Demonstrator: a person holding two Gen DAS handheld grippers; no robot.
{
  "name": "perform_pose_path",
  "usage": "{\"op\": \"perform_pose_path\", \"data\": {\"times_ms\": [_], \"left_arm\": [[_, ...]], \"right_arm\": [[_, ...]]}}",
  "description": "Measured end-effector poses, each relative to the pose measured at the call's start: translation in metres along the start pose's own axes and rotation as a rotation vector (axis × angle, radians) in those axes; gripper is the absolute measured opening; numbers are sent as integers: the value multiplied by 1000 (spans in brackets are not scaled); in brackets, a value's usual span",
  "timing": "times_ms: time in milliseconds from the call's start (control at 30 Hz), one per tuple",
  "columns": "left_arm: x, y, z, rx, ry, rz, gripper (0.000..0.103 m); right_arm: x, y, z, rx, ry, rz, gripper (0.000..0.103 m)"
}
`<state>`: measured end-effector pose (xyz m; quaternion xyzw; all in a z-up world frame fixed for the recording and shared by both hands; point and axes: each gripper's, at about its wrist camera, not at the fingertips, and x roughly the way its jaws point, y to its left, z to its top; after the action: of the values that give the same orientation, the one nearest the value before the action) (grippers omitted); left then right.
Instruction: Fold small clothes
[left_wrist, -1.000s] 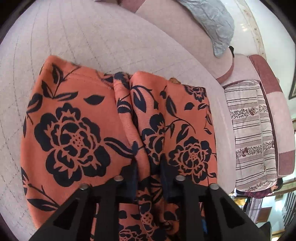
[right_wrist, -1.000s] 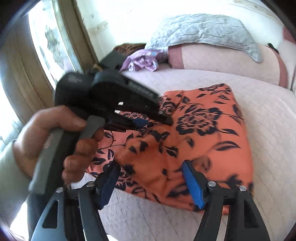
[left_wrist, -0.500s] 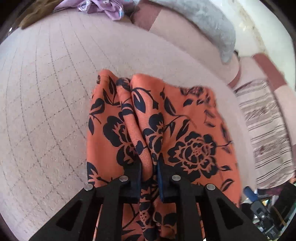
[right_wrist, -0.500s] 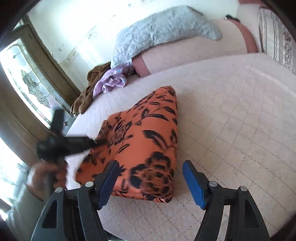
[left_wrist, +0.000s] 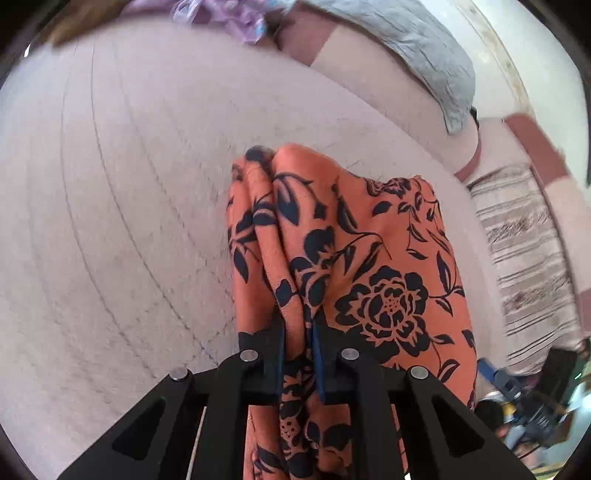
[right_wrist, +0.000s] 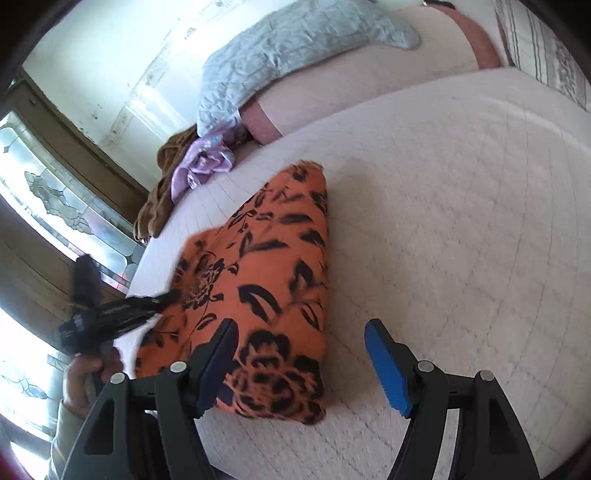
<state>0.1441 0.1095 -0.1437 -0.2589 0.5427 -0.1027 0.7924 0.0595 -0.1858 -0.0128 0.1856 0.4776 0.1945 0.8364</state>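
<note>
Here the orange floral garment (left_wrist: 388, 258) bears no readable label.

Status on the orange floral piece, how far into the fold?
Done: orange floral garment already lies doubled on the bed. In hand: left gripper pinches a bunched fold. Right gripper open, beside its near corner. Left: lay it flat; purple cloth untouched.

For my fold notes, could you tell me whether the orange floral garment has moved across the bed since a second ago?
Yes: the orange floral garment was drawn sideways, baring more bed beside it.
</note>
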Motion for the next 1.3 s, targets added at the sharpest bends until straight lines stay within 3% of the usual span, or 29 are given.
{"op": "perform_pose_path", "data": {"times_ms": [200, 267, 333, 467, 767, 867, 933, 1033, 1100, 1200, 1300], "left_arm": [[-30, -19, -1, 95, -57, 42, 13], [-14, -3, -2, 76, -15, 58, 13], [-10, 19, 1, 1, -9, -7, 14], [-19, 9, 4, 62, -17, 44, 13], [-40, -3, 15, 92, -72, 50, 12], [-26, 0, 14, 84, -38, 75, 12], [-12, 14, 10, 29, 1, 82, 24], [-20, 20, 3, -15, -26, 83, 41], [-30, 17, -1, -7, -35, 88, 41], [-64, 7, -17, -4, -109, 49, 41], [-81, 5, -43, -23, -121, 59, 38]], "right_arm": [[-1, -4, -6, -15, 4, -7, 74], [-2, -8, -5, -1, -1, -7, 74], [-5, -13, -7, 13, -6, -6, 74], [-13, -12, -9, -8, -12, 10, 74], [-2, -15, -16, -11, 17, 16, 74], [0, -17, -18, -8, 20, 10, 74], [1, -19, -19, -3, 20, 11, 74], [4, -20, -19, 5, 35, 14, 74], [3, -17, -17, -11, 32, 15, 74], [0, -8, -9, -35, 27, 33, 74], [-7, 6, 3, -44, 7, 98, 74]]}}
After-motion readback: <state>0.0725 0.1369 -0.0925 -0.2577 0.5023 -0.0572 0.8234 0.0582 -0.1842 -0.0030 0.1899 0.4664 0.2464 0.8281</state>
